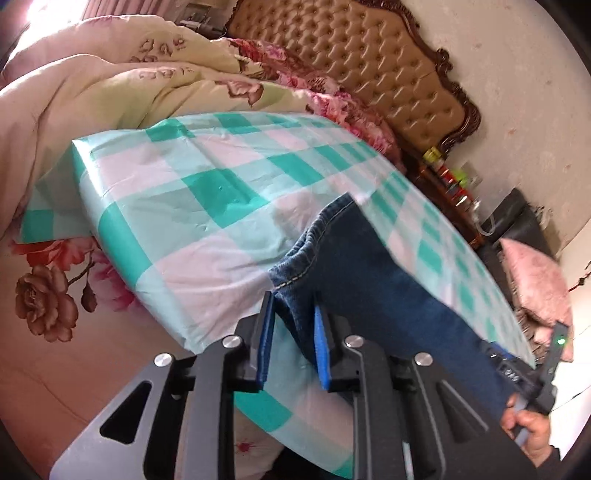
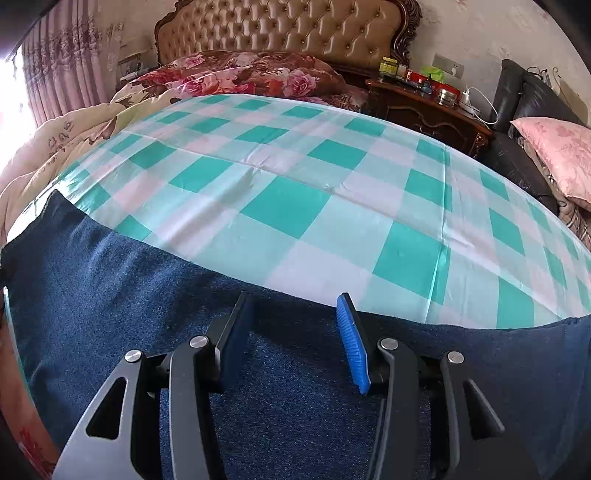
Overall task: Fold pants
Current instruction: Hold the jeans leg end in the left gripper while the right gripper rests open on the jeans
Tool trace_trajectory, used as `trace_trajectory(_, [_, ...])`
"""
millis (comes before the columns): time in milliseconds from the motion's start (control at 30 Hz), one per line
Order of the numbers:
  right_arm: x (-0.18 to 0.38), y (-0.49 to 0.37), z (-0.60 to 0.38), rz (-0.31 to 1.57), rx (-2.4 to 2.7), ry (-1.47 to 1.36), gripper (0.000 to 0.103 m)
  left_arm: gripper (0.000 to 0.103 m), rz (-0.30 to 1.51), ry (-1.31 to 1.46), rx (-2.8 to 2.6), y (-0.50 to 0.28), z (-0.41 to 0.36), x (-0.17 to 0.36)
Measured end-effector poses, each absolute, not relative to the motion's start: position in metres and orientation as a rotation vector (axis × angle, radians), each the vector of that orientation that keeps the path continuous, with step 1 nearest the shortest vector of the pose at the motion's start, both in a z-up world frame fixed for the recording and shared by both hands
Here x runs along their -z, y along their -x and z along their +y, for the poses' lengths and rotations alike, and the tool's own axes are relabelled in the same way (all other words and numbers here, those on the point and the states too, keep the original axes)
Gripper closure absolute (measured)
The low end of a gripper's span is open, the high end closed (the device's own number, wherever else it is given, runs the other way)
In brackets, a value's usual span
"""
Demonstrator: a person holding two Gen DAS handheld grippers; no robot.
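Note:
Dark blue jeans [image 1: 369,266] lie along the near edge of a green and white checked sheet [image 1: 207,192]. My left gripper [image 1: 293,314] is shut on a bunched end of the jeans, with denim pinched between its blue pads. In the right wrist view the jeans [image 2: 110,280] spread flat across the near part of the checked sheet [image 2: 295,184]. My right gripper [image 2: 291,325] is open just above the denim, with nothing between its fingers. The right gripper's body and the hand holding it [image 1: 532,424] show at the lower right of the left wrist view.
A rumpled floral quilt [image 1: 110,85] lies beyond the sheet on the left. A tufted tan headboard [image 2: 288,29] stands at the far end. A wooden nightstand [image 2: 428,107] with jars sits to the right, beside a black sofa with a pink pillow [image 2: 554,155].

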State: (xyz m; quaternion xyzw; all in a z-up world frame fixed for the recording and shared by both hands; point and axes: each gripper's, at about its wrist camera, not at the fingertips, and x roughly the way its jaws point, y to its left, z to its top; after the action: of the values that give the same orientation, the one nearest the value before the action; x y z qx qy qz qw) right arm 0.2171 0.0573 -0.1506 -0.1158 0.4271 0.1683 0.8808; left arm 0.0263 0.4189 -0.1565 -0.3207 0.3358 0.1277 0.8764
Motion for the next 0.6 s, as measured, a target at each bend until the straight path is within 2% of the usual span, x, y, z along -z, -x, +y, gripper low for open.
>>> trace_trajectory(67, [0.151, -0.217, 0.058, 0.889, -0.35, 0.243, 0.058, 0.052, 0.7, 0.709, -0.29, -0.022, 0.421, 0.157])
trace_trajectory(333, [0.151, -0.217, 0.057, 0.89, -0.351, 0.243, 0.057, 0.054, 0.751, 0.729, -0.265, -0.024, 0.41, 0.16])
trace_trajectory(433, [0.151, -0.217, 0.057, 0.89, -0.351, 0.242, 0.057, 0.068, 0.753, 0.728, -0.28, -0.031, 0.416, 0.162])
trace_trajectory(600, [0.15, -0.217, 0.057, 0.89, -0.351, 0.243, 0.057, 0.078, 0.731, 0.776, -0.261, -0.038, 0.432, 0.168])
